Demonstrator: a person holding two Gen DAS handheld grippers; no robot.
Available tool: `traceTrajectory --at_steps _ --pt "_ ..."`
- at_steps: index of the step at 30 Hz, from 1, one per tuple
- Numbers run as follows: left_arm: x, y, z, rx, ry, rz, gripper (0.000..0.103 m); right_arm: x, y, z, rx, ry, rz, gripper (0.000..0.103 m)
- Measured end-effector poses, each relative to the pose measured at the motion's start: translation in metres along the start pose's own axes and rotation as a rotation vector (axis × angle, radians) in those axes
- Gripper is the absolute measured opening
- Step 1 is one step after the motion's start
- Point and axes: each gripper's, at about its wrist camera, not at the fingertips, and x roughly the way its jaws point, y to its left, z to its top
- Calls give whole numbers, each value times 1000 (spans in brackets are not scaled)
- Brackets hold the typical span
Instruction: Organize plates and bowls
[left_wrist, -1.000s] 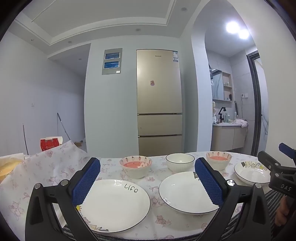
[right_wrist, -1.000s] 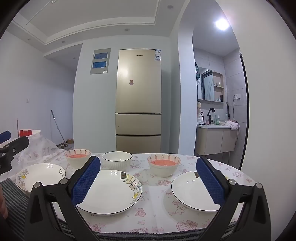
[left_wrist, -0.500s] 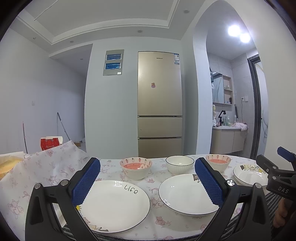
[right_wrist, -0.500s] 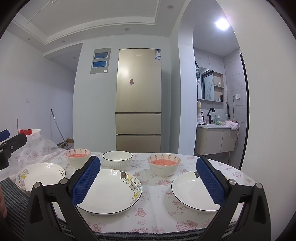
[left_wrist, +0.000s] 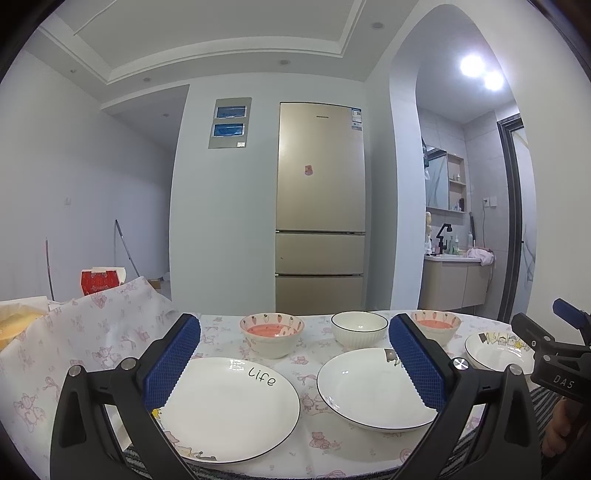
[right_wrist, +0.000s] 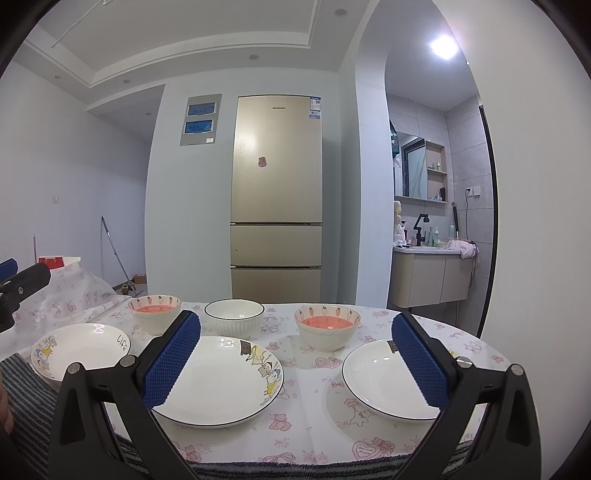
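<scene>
Three white plates lie along the near side of the table: the "life" plate (left_wrist: 229, 406) on the left, a cartoon plate (left_wrist: 373, 387) in the middle and a third plate (right_wrist: 388, 380) on the right. Behind them stand a pink-lined bowl (left_wrist: 272, 334), a white ribbed bowl (left_wrist: 359, 329) and a second pink-lined bowl (right_wrist: 327, 328). My left gripper (left_wrist: 293, 354) is open and empty, held above the near table edge over the left two plates. My right gripper (right_wrist: 295, 354) is open and empty over the right two plates.
The table wears a floral cloth (right_wrist: 314, 432); a striped mat (right_wrist: 258, 470) hangs at its near edge. A cloth-covered mound (left_wrist: 74, 332) rises at the table's left. A gold fridge (left_wrist: 319, 206) stands behind, and a bathroom vanity (right_wrist: 428, 277) at the right.
The left wrist view has shifted slightly, so the table sits a little lower in frame. The right gripper is nearly still. Both grippers stay open.
</scene>
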Motion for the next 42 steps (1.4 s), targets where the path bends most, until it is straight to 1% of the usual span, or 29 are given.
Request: traceTrajectory --at_steps 34,42 --pt "1 3 1 -2 3 -1 103 0 -1 0 2 0 0 103" --pt "-4 4 3 -6 -22 -1 103 0 -1 0 4 -1 0 103"
